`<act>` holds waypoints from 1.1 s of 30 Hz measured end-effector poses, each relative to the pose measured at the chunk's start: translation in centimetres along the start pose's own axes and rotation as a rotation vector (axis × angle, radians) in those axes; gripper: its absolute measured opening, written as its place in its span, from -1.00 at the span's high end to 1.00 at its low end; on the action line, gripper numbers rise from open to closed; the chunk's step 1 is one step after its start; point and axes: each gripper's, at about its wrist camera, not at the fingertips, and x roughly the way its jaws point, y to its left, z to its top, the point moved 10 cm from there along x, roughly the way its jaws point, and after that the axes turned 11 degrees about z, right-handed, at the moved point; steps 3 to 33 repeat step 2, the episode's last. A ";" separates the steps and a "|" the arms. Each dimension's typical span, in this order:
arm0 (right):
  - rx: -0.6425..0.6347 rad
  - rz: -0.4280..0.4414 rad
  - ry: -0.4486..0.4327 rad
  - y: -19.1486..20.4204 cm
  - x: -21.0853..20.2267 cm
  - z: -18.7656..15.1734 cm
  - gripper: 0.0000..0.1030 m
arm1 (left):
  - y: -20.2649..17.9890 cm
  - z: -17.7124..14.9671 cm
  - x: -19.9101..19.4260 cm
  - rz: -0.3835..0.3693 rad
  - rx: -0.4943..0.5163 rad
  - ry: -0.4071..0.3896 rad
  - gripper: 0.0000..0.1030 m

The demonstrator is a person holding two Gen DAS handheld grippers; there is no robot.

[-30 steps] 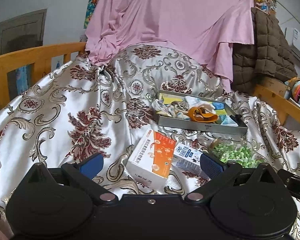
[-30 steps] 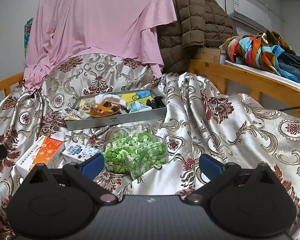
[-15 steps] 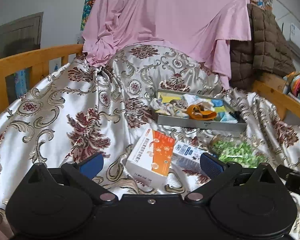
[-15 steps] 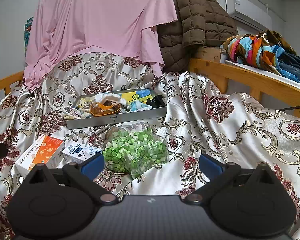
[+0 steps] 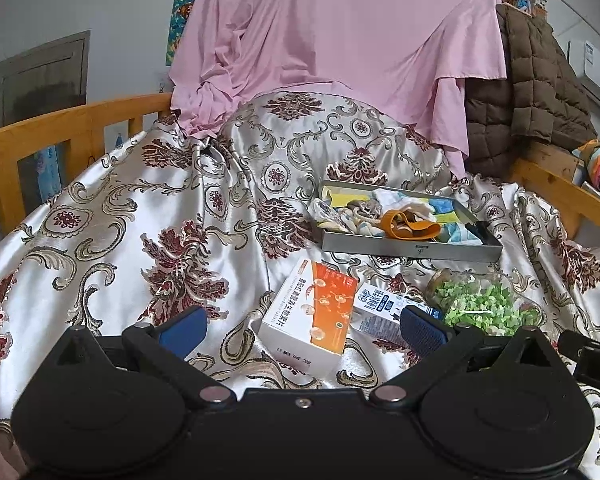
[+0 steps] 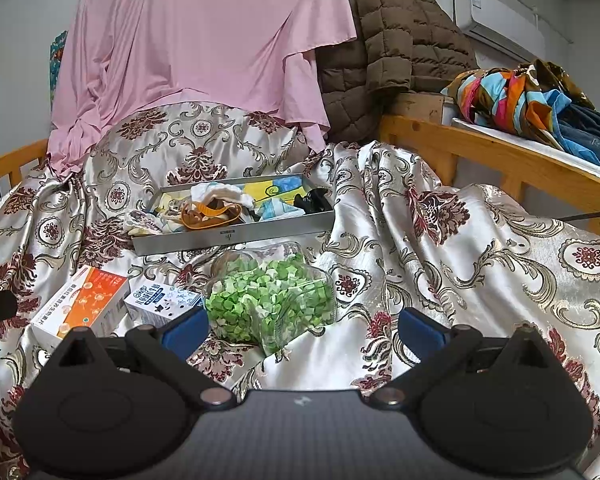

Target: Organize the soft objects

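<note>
Only right wrist view shows striped clothes (image 6: pixel 512 100) — right rail.

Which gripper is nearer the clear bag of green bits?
Right. The right gripper sits just in front of the bag; the left gripper faces the orange box, bag off to its right.

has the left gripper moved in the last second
Yes. In the left wrist view the grey tray and orange box sit a little lower in the frame, so the left gripper tilted slightly upward.
</note>
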 end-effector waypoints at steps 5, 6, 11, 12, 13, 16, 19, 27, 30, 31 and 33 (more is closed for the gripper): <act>0.000 0.000 0.000 0.0 0.0 0.2 -1.00 | 0.1 0.0 0.1 0.003 -0.004 0.004 -0.99; 0.000 0.000 0.000 0.0 0.0 0.2 -1.00 | 0.1 0.0 0.1 0.003 -0.004 0.004 -0.99; 0.000 0.000 0.000 0.0 0.0 0.2 -1.00 | 0.1 0.0 0.1 0.003 -0.004 0.004 -0.99; 0.000 0.000 0.000 0.0 0.0 0.2 -1.00 | 0.1 0.0 0.1 0.003 -0.004 0.004 -0.99; 0.000 0.000 0.000 0.0 0.0 0.2 -1.00 | 0.1 0.0 0.1 0.003 -0.004 0.004 -0.99; 0.000 0.000 0.000 0.0 0.0 0.2 -1.00 | 0.1 0.0 0.1 0.003 -0.004 0.004 -0.99; 0.000 0.000 0.000 0.0 0.0 0.2 -1.00 | 0.1 0.0 0.1 0.003 -0.004 0.004 -0.99; 0.000 0.000 0.000 0.0 0.0 0.2 -1.00 | 0.1 0.0 0.1 0.003 -0.004 0.004 -0.99; 0.000 0.000 0.000 0.0 0.0 0.2 -1.00 | 0.1 0.0 0.1 0.003 -0.004 0.004 -0.99; 0.000 0.000 0.000 0.0 0.0 0.2 -1.00 | 0.1 0.0 0.1 0.003 -0.004 0.004 -0.99; 0.000 0.000 0.000 0.0 0.0 0.2 -1.00 | 0.1 0.0 0.1 0.003 -0.004 0.004 -0.99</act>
